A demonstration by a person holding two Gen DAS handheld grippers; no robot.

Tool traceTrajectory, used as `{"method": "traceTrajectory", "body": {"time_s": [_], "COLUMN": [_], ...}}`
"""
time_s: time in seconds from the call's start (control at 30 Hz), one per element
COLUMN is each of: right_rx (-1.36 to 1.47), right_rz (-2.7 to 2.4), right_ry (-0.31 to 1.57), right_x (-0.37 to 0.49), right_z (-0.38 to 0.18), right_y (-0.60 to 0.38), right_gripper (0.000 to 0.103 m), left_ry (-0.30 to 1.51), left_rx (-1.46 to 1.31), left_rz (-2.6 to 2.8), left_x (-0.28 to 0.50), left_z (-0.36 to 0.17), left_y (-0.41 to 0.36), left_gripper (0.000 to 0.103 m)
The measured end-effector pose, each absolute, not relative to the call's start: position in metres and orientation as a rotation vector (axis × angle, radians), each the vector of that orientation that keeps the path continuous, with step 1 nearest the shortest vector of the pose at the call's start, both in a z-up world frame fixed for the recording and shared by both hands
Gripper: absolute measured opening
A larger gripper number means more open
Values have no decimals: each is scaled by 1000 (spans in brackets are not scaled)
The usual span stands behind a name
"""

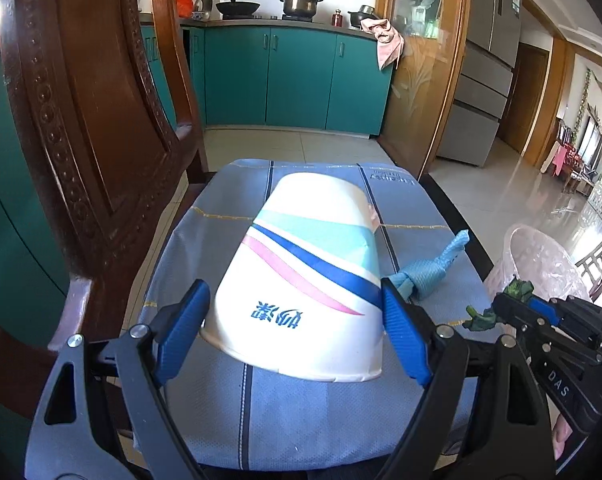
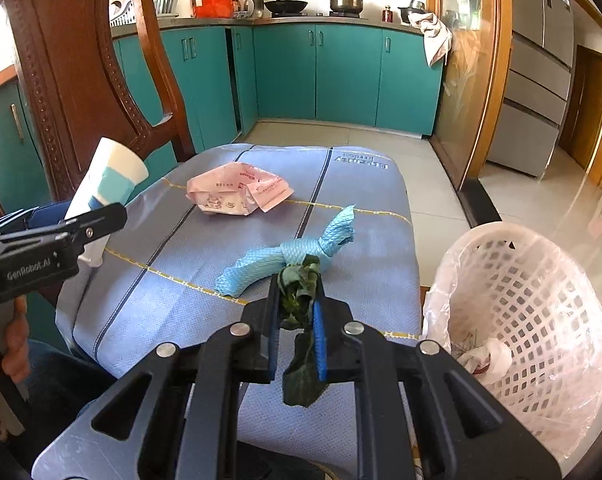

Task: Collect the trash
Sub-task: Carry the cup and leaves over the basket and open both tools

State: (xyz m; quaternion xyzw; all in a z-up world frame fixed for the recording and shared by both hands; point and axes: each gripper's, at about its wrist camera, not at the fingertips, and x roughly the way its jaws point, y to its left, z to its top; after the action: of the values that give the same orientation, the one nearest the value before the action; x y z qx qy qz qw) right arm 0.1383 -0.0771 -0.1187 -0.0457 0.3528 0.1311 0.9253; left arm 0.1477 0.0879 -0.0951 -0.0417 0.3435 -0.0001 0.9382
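Observation:
My left gripper (image 1: 293, 332) is shut on a white paper cup (image 1: 309, 276) with blue, teal and pink stripes, held above the blue cushion (image 1: 301, 420); it also shows in the right wrist view (image 2: 109, 184). My right gripper (image 2: 297, 300) is shut on a wilted green leaf (image 2: 301, 320), above the cushion's near edge (image 2: 141, 300). A knotted light-blue cloth (image 2: 293, 256) lies on the cushion just beyond it. A crumpled pink wrapper (image 2: 237, 192) lies farther back. A white lattice basket (image 2: 541, 320) lined with clear plastic stands to the right.
A carved wooden chair back (image 1: 85, 128) rises close on the left. Teal kitchen cabinets (image 2: 321, 76) stand behind across a tiled floor. A glass door (image 2: 461, 60) and a grey fridge (image 2: 541, 72) are at the right. The basket holds some crumpled trash (image 2: 489, 356).

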Motion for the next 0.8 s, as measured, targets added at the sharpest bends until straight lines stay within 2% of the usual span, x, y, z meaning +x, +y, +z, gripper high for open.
{"method": "traceTrajectory", "body": {"time_s": [0.4,0.6,0.8], "right_rx": [-81,-28,44], "right_rz": [244,157,5], "right_ry": [663,588,583], "right_x": [131,123,113], "right_z": [-99,-72,-74], "right_y": [-96,-154,-233], "right_gripper": [15,15,15], "left_ry": [700,703,727], "left_rx": [-36,-31,-20], "left_rz": [-29,-169,-354], "left_x": [140,140,149], "left_z": [-89,-82,-84], "left_y": [62,25,-38], "left_gripper": [84,84,84]}}
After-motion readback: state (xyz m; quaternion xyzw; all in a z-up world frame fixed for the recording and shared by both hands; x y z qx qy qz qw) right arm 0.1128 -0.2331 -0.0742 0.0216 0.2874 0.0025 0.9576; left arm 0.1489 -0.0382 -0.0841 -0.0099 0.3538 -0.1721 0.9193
